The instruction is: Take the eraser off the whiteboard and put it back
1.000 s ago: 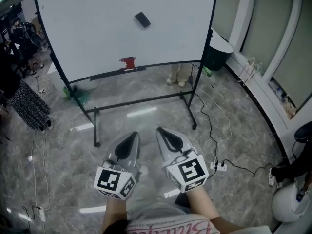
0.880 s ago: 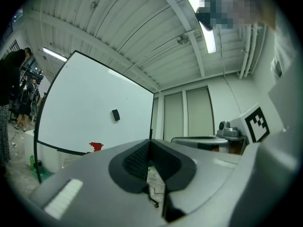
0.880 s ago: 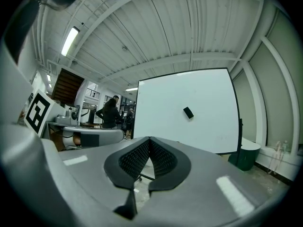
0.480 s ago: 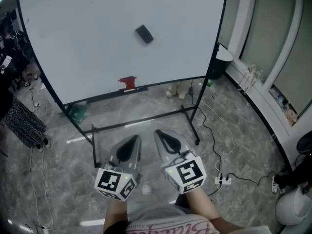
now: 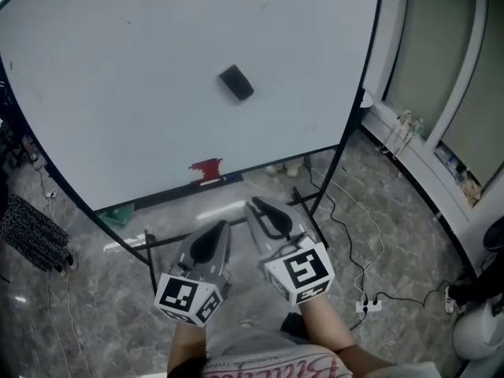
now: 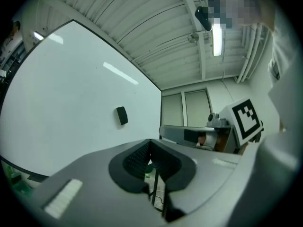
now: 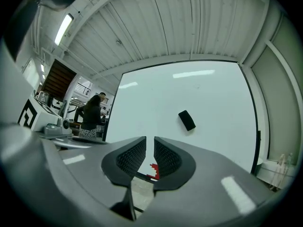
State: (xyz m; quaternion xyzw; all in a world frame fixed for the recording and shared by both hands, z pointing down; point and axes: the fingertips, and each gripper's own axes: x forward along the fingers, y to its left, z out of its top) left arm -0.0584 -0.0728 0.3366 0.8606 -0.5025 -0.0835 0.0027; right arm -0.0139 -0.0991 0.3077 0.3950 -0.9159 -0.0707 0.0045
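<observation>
A: Two tools sit low in the head view, the left gripper point(image 5: 214, 228) beside the right gripper point(image 5: 256, 205). Where is the eraser?

B: The black eraser point(image 5: 236, 83) is on the whiteboard point(image 5: 118, 69), tilted, well above both grippers. Neither one touches it. A red object point(image 5: 206, 168) sits at the board's bottom ledge, perhaps a holder, but it is too small to name.

A: And the left gripper view?

B: Its fingers point(image 6: 137, 157) are clenched together on nothing. The eraser is up on the board, beyond them to the left.

A: The right gripper view?

B: Those fingers point(image 7: 132, 157) are opening, with a narrow gap and nothing between them. The red object shows through the gap, and the eraser lies up to the right. A person point(image 7: 90, 115) stands past the board's left edge.
</observation>
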